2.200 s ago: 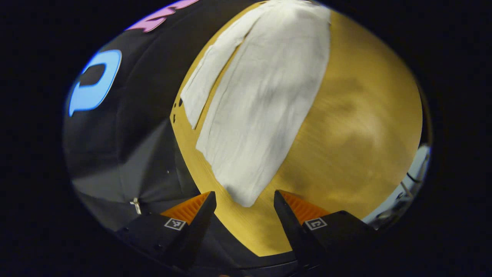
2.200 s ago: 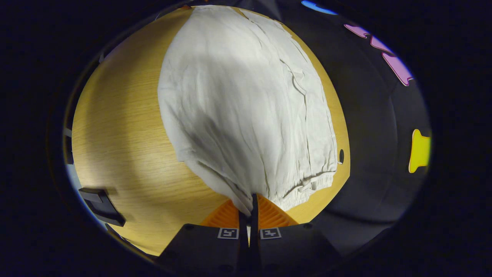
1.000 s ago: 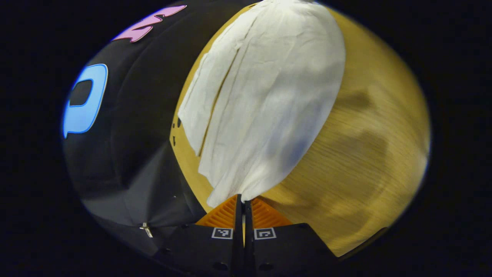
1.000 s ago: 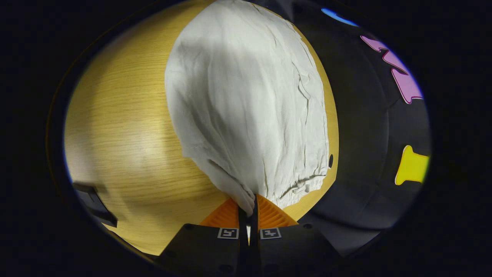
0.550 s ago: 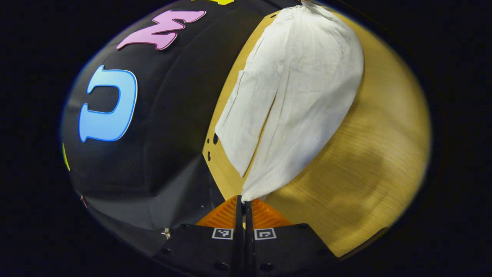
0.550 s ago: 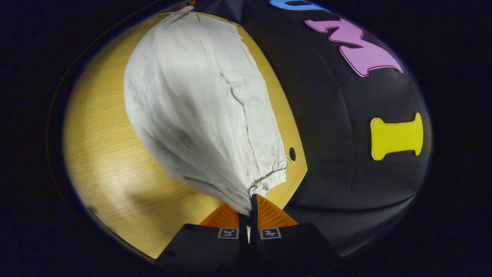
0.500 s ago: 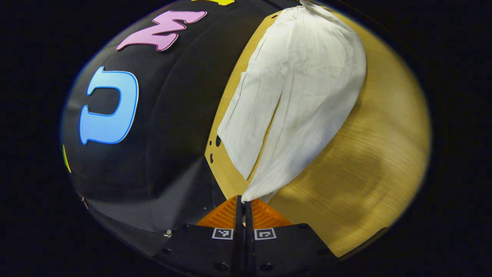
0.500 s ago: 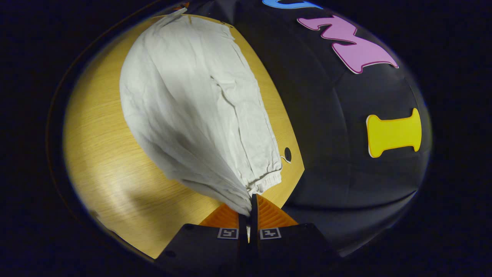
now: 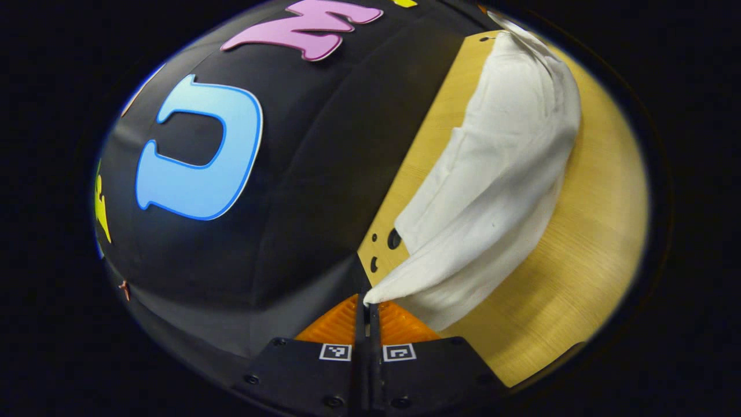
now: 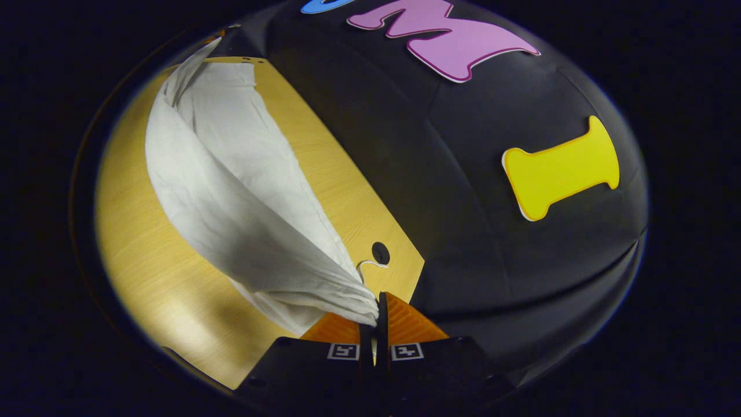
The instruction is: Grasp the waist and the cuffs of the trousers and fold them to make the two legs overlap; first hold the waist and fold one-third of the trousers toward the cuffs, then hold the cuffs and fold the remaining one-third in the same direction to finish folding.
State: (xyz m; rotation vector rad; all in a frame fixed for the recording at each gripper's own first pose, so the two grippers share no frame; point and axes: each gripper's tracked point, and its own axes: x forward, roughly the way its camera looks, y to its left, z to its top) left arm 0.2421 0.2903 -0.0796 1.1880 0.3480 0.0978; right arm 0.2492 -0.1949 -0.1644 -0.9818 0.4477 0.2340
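We saw the left gripper [image 9: 367,302] and right gripper [image 10: 377,315] each pinching the white trousers [image 9: 498,174], lifted off the counter [image 9: 596,231] toward 12 o'clock.

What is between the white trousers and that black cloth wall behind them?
In the right gripper view, a bare strip of wooden table with a small round hole separates the trousers from the wall. The left gripper view shows it too.

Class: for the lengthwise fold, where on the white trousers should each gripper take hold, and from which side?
Pinch the trousers at the near-side end corners. The left gripper is shut on the cuff corner, the right gripper on the gathered waist corner, each coming in from beyond its end. The held edge lifts off the table as one span.
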